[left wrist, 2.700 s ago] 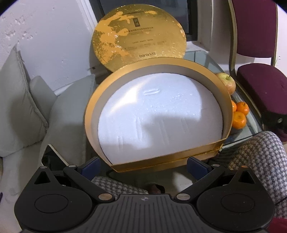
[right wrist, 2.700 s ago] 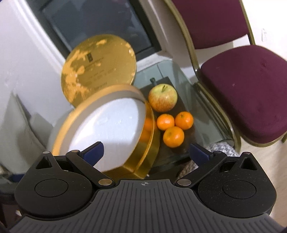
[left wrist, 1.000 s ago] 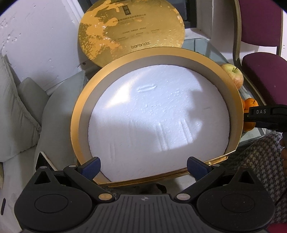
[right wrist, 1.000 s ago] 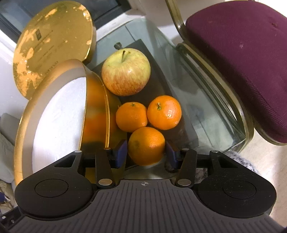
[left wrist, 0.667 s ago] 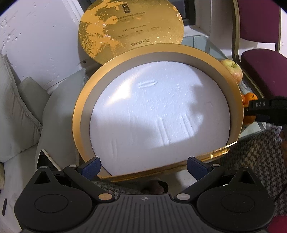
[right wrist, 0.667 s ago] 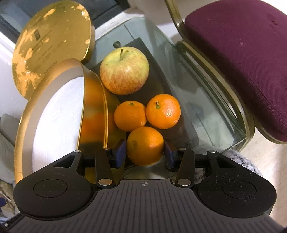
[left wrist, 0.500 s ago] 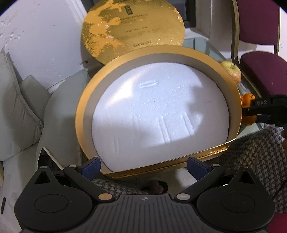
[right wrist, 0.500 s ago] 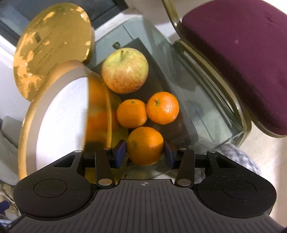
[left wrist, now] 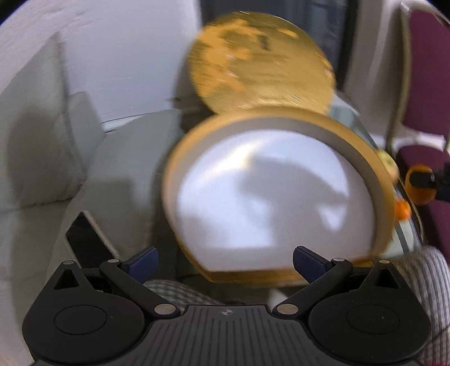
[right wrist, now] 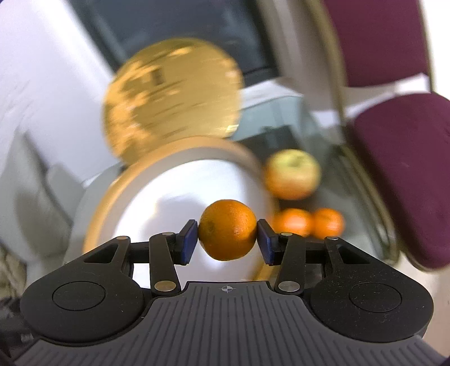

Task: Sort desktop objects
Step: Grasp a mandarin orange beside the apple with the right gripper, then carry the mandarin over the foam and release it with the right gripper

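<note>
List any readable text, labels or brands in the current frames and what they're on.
None can be read.
Gold round lid: dark printed marks on its face, too motion-blurred to read in either wrist view.
Gold round box, orange in the right gripper: no text visible.

White wall (left wrist: 118, 62), dark window (right wrist: 174, 22), maroon chair (right wrist: 407, 157), grey cushions (left wrist: 33, 157)

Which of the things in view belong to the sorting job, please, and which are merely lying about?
Part of the job:
held orange in the right gripper
two oranges
apple
gold box
gold lid
left gripper, open

Lying about:
phone
cushions
chair
</note>
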